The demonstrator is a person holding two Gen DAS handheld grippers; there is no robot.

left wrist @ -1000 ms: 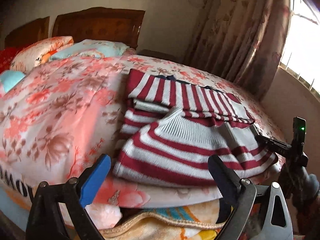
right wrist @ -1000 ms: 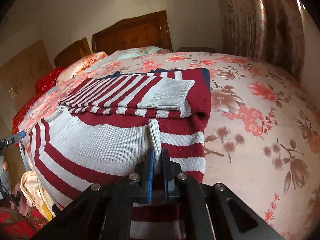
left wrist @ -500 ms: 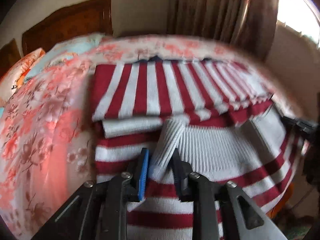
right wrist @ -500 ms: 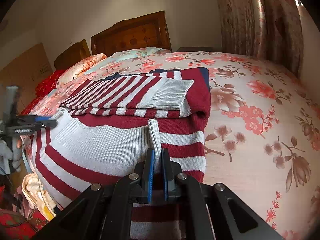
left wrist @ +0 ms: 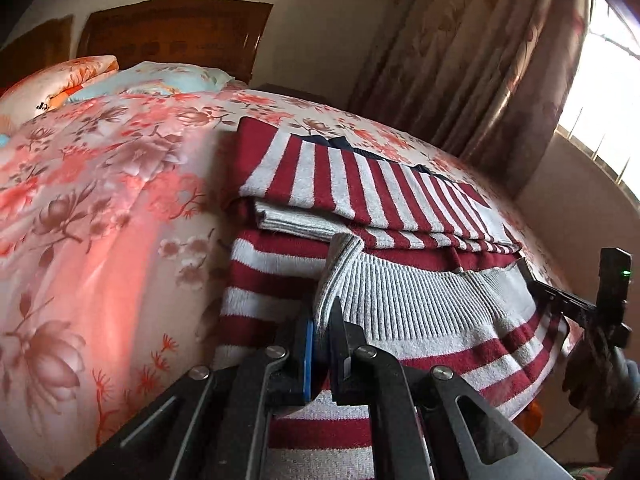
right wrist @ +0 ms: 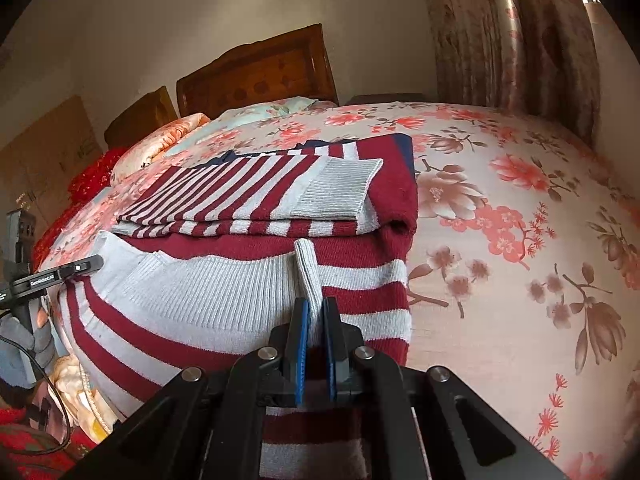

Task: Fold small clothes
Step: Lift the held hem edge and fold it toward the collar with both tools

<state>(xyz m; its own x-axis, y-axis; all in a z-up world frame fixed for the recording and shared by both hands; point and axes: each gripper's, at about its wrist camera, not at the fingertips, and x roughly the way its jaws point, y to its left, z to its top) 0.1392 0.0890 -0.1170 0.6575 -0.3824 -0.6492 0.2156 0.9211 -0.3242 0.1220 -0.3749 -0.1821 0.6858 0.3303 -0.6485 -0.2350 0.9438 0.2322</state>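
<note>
A red and white striped sweater [left wrist: 400, 312] lies on the floral bedspread [left wrist: 100, 200], its sleeves folded across the chest. Its ribbed white hem hangs at the bed's near edge. My left gripper [left wrist: 322, 312] is shut on the hem's left corner. My right gripper [right wrist: 314, 308] is shut on the hem's right corner [right wrist: 306, 268]. The sweater also fills the right wrist view [right wrist: 240, 280]. Each gripper shows at the far side of the other's view, the right one [left wrist: 568, 300] and the left one [right wrist: 56, 274].
Pillows [left wrist: 120, 80] and a wooden headboard [left wrist: 172, 36] are at the far end of the bed. Curtains [left wrist: 500, 60] and a window hang to the right. Loose cloth lies heaped below the bed's edge [right wrist: 76, 392].
My left gripper moved in from open at the bed's edge and closed on the hem's left corner. My right gripper stayed shut on the hem's right corner.
</note>
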